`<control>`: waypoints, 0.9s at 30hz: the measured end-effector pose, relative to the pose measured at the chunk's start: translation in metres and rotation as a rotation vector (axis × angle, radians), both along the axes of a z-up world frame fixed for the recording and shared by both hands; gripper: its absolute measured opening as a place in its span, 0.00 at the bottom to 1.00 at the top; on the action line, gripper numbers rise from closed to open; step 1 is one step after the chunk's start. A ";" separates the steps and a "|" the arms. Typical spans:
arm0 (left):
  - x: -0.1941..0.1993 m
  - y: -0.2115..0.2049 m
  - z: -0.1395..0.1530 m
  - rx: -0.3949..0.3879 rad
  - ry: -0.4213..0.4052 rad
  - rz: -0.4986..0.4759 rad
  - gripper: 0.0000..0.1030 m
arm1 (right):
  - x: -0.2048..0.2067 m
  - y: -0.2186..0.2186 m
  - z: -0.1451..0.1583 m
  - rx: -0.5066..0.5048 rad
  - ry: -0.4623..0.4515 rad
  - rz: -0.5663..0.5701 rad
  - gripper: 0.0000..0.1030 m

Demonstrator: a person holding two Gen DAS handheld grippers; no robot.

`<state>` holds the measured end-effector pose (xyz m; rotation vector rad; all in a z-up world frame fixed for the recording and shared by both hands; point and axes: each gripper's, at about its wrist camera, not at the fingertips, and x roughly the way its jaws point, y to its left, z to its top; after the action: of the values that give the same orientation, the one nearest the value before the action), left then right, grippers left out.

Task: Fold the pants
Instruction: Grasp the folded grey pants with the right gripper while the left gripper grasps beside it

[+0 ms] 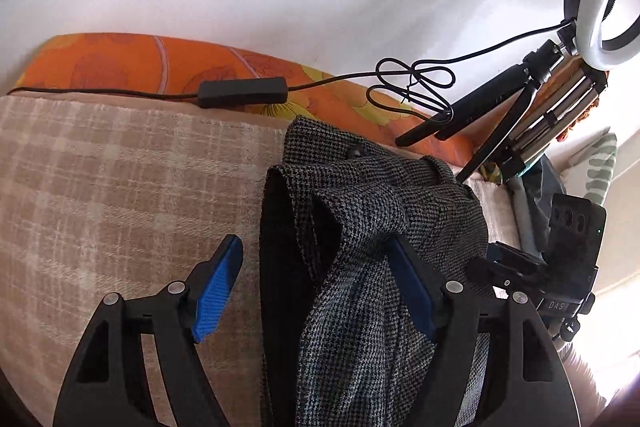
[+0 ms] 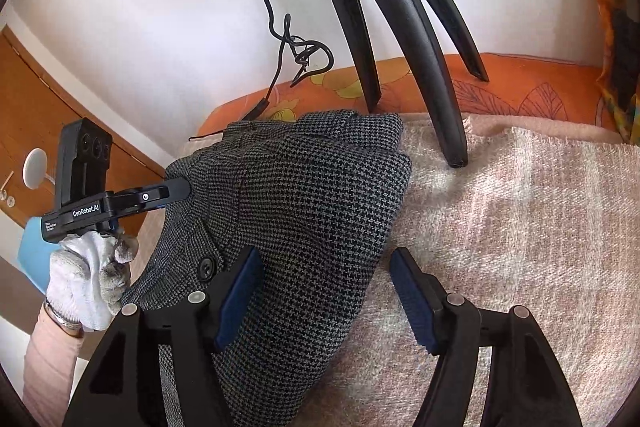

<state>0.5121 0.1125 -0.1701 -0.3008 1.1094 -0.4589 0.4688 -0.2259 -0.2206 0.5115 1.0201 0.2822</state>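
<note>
While beige checked blanket (image 1: 100, 187) spreads across bed, grey houndstooth pants (image 2: 312, 211) sit bunched near its far edge by orange floral pillow (image 1: 120, 63). Cloth looks thick, soft, limp, not slippery; judged best taken at waistband by button (image 2: 207, 269). Left claw (image 1: 316, 291) spread wide, fabric draped over one finger, nothing pinched. Right claw (image 2: 324, 303) likewise agape, straddling bundle. Lettering "GenRobot.AI" readable on left tool, held in white glove (image 2: 90, 279).
</note>
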 end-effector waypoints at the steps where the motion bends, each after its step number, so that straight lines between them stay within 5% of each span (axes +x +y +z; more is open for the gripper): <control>1: 0.003 -0.003 -0.003 -0.004 0.008 -0.004 0.73 | 0.002 0.001 -0.001 0.001 -0.005 -0.001 0.68; 6: 0.010 -0.006 -0.012 -0.016 -0.008 -0.010 0.75 | 0.011 0.007 -0.003 -0.002 -0.025 0.015 0.70; 10: 0.014 -0.011 -0.012 -0.038 -0.023 -0.021 0.66 | 0.025 0.016 -0.008 0.000 -0.041 0.017 0.67; 11: 0.015 -0.013 -0.014 -0.063 -0.014 -0.036 0.52 | 0.027 0.019 -0.009 -0.001 -0.044 0.025 0.65; 18: 0.010 -0.035 -0.009 -0.028 -0.091 -0.045 0.32 | 0.033 0.037 -0.007 -0.064 -0.075 0.032 0.27; 27: -0.021 -0.043 0.025 -0.002 -0.240 -0.020 0.20 | 0.018 0.075 0.035 -0.279 -0.228 0.085 0.18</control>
<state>0.4907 0.0692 -0.1451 -0.2305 0.8788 -0.5002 0.4867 -0.1505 -0.1858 0.1789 0.8432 0.2622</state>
